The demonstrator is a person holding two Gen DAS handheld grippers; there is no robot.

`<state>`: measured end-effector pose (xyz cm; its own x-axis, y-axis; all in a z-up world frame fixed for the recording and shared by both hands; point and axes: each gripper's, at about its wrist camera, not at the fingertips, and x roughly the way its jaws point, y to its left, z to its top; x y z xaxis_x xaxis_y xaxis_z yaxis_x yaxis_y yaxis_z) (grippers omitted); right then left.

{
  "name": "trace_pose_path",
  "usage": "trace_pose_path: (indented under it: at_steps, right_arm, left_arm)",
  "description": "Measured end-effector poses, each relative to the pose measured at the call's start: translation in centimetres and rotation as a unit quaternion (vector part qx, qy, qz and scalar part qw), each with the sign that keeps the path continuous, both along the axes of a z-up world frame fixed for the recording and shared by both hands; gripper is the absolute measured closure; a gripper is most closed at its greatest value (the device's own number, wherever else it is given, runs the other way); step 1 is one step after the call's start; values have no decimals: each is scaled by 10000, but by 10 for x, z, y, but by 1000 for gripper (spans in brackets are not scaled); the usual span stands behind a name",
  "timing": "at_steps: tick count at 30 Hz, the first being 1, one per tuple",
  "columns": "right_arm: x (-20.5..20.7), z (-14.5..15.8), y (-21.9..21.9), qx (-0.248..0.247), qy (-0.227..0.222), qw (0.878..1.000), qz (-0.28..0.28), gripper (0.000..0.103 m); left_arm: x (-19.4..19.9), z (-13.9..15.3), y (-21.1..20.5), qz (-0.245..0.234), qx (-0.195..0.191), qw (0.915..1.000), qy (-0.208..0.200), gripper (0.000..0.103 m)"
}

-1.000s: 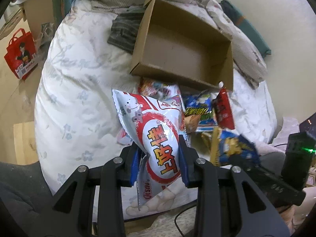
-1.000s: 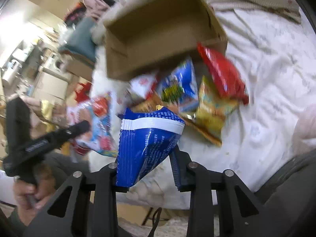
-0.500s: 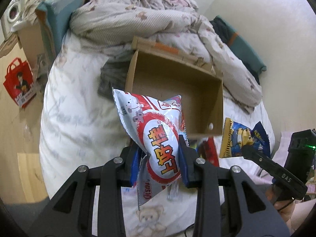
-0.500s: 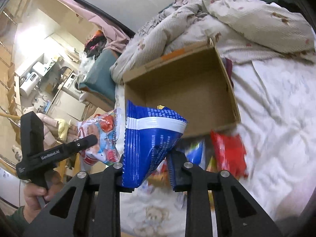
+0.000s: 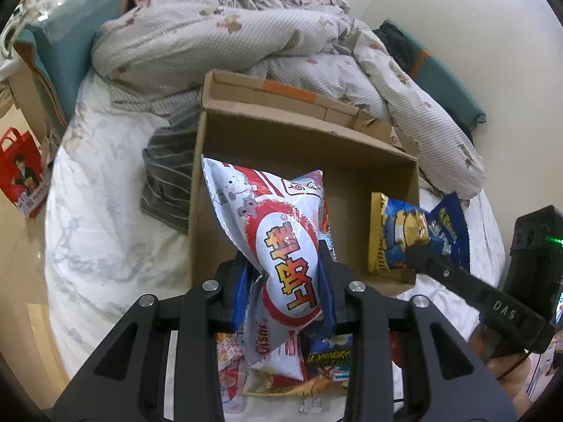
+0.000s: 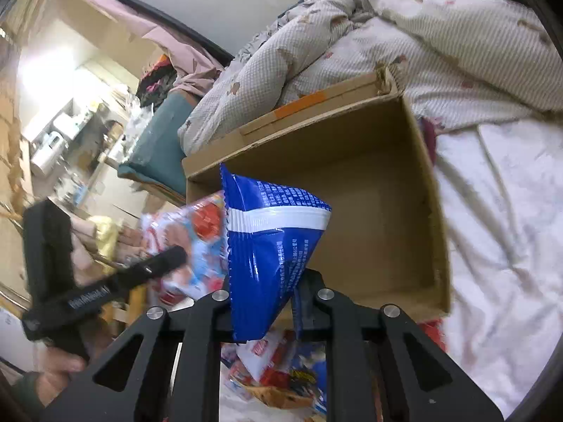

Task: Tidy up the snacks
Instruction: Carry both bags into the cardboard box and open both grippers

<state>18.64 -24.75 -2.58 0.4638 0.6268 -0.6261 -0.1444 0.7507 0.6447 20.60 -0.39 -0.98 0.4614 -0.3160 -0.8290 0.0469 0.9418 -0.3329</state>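
Two bags in hand: each claw is carrying one snack toward the cardboard box [image 5: 306, 161] on the bed [image 5: 105, 232].
Left claw: the left gripper [image 5: 285, 277] is clamping its jaws on the red-and-white snack bag [image 5: 278, 242], which is sticking up ahead of the fingers and leaning over the box's near wall.
Right claw: the right gripper [image 6: 267, 302] is squeezing the blue snack bag [image 6: 271, 242] by its lower corner, the sealed top fanning out above the box's near-left corner.
Box: sitting just ahead of both claws, open, bottom looking bare.
Remaining snacks: the loose snack pile [image 5: 281, 369] is lying below and behind the fingers, outside the box.
Risk, slipping: both bags are puffy and slick, and the blue one is being pinched only at a corner, so it is likely twisting loose if swung.
Risk, collision: the two claws are working side by side, so bags or fingers could be knocking together over the box.
Risk, box: catching the thin near wall could be tipping or sliding it on the soft bedding.
Edges: the rumpled quilt [image 5: 246, 35] is pressing against the far wall.
Open room: plenty inside the box, ahead of both claws; clear sheet is showing to the left claw's left and the right claw's right.
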Motion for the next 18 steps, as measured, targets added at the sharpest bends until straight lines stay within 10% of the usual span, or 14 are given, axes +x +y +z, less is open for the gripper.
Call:
trace_pose_path:
  at_steps: [18]
  right_arm:
    - [25, -73, 10, 202, 1250, 9916, 253, 85]
  left_arm:
    - [22, -45, -8, -38, 437, 9990, 120, 73]
